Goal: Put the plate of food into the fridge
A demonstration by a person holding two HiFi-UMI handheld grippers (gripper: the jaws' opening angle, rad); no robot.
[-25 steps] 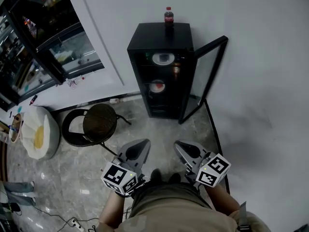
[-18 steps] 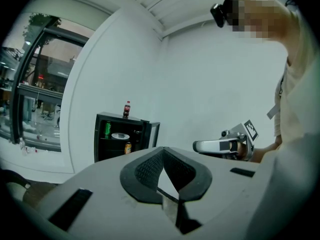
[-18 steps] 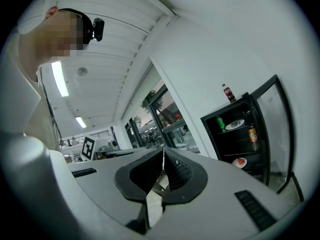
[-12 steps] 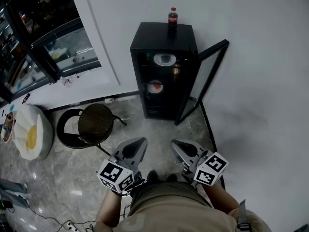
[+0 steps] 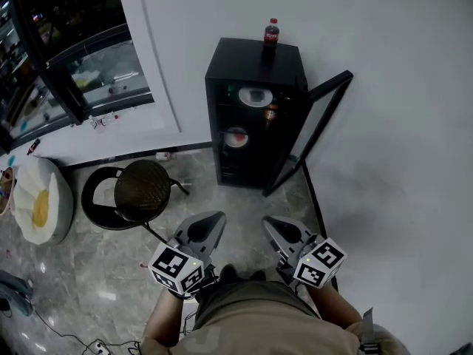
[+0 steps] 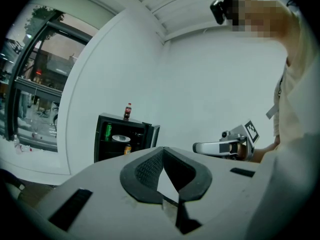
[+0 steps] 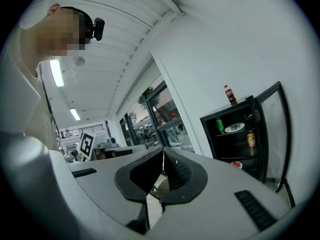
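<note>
Fingers clenched empty on left gripper and right gripper, lower centre. Plate of food sits on fridge middle shelf, upper centre; placement looks done. Next: swing door shut.

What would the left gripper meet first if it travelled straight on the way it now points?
Nothing close: the way ahead of the left gripper looks free. Its line seems to end at the white wall just right of the fridge's open door, though it might clip that door.
</note>
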